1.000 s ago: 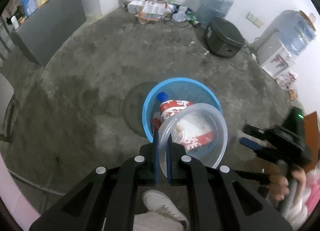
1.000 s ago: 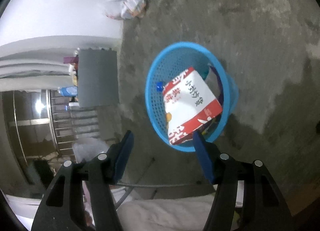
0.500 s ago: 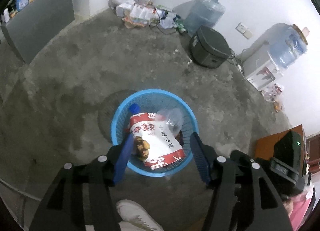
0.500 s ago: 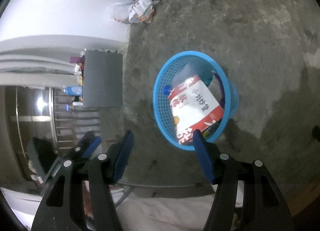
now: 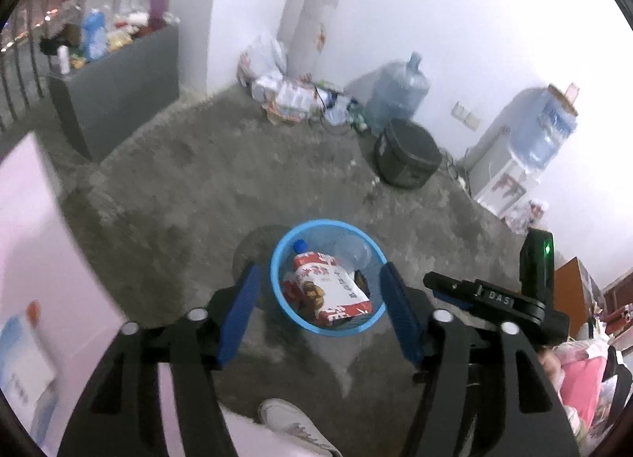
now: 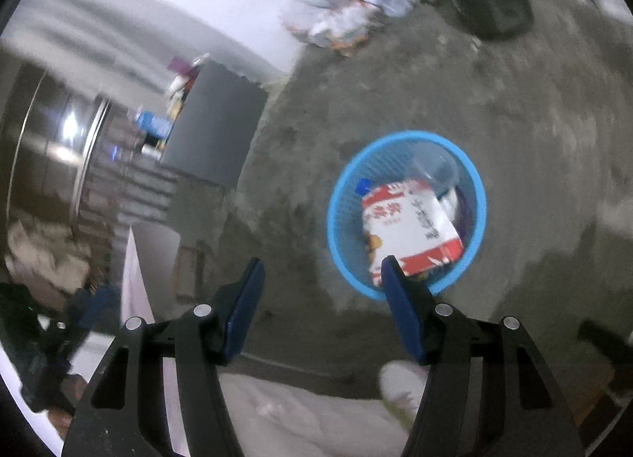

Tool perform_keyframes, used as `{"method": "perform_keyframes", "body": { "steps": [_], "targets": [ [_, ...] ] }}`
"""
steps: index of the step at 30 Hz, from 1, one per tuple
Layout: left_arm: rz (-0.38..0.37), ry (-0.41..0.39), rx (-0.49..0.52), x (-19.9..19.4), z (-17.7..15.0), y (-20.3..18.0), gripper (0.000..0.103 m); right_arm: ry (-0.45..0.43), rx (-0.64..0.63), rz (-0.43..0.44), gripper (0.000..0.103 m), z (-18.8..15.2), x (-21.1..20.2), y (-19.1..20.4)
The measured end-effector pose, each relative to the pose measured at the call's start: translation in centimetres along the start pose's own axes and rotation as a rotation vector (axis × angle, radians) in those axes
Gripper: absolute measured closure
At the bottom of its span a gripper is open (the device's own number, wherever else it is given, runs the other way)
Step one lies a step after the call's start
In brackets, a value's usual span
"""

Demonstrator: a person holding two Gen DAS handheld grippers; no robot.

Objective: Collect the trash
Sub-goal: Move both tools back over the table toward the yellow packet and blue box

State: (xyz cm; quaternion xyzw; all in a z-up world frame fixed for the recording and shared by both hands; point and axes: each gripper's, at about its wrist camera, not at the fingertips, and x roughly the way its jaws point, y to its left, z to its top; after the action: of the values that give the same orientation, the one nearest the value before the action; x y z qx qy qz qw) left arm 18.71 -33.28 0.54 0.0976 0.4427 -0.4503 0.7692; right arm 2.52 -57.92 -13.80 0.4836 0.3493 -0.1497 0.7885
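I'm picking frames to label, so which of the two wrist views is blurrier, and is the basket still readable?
Right wrist view: heavy motion smear, though the round blue plastic mesh basket stays readable. Left wrist view: sharper, basket crisp, edges fisheye-bent, left margin washed pink.

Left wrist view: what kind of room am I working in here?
Probably a utility or storage corner of a home. The concrete floor is bare, a water dispenser and a spare water jug stand by the white wall, and the blue basket already holds trash.
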Motion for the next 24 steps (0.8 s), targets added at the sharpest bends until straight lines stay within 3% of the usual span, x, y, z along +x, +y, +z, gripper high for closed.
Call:
{"method": "perform_keyframes", "body": {
  "steps": [2,9,15,19,24],
  "targets": [
    [0.04,-0.054,0.001,-2.7,-1.3,1.2,0.033,-0.017,-0.067,-0.009,0.041,-0.5,-0.3,1.9],
    [0.164,-0.128,-0.089,-9.0,-5.3,5.6,0.025,-0.055,-0.281,0.019,0.033,-3.5,-1.4,9.2],
    [0.292,-0.22,-0.142,-15.9,-8.6,8.5,0.022,-0.015,-0.444,0.128,0.033,-6.1,-1.3,15.1],
    [0.337,-0.251,-0.206,-19.7,-10.8,10.7,0.021,0.017,-0.528,0.187,0.033,-7.6,-1.1,17.8],
    [0.432,-0.286,-0.279,-23.5,-13.6,13.5,0.021,0.063,-0.622,0.221,0.033,-9.6,-0.9,20.7]
  ]
}}
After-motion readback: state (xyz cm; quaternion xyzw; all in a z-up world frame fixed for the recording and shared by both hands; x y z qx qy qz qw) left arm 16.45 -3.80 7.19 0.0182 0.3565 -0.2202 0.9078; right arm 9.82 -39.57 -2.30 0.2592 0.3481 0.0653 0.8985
